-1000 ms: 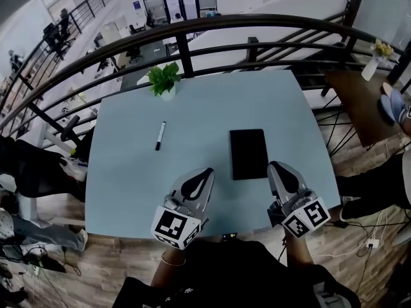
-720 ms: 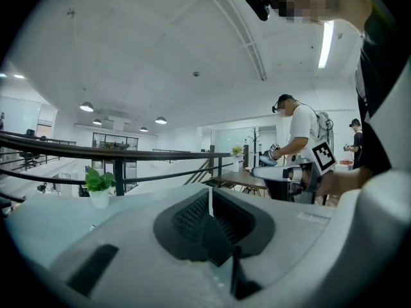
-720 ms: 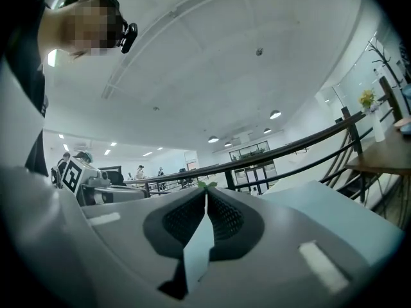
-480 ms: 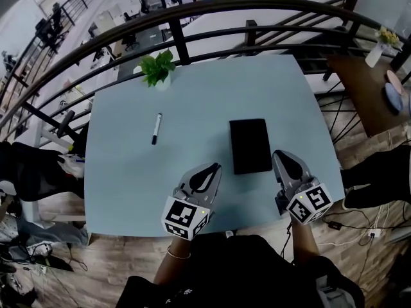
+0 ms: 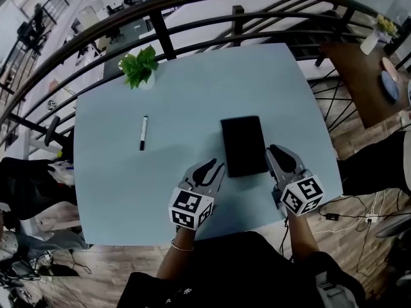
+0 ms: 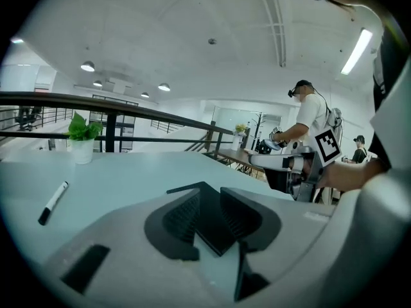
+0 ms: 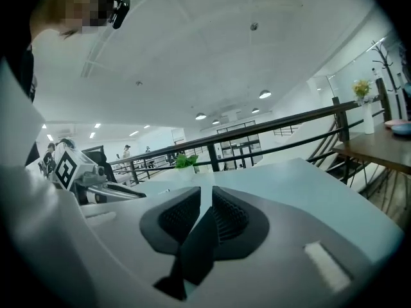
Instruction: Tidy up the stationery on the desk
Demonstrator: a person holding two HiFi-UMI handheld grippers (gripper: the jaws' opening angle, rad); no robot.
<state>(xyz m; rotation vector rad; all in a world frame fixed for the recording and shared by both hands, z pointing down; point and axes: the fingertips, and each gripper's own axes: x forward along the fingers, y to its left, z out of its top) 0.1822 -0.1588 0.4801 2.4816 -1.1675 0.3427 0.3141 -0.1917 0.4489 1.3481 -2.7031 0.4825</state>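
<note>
A black notebook (image 5: pixel 244 145) lies flat on the pale blue desk (image 5: pixel 128 191), right of the middle. A black-and-white marker pen (image 5: pixel 143 133) lies apart to its left. My left gripper (image 5: pixel 212 167) is at the notebook's near left corner. Its jaws have just been opening and stand open, with the notebook's corner (image 6: pixel 209 226) showing in the gap. My right gripper (image 5: pixel 277 151) is at the near right edge. Its jaws have also just been opening and are a little apart, with the notebook's edge (image 7: pixel 192 249) in the slit. Neither gripper's pads press on it.
A small potted plant (image 5: pixel 138 67) stands at the desk's far left corner. A dark curved railing (image 5: pixel 192 27) runs behind the desk. To the right stands a wooden table (image 5: pixel 359 76) with a vase. Someone sits on the floor at the left (image 5: pixel 26 172).
Both grippers have come down and forward to the notebook's near corners. Their jaws, shut before, now stand apart. The pen and notebook have not moved on the desk.
</note>
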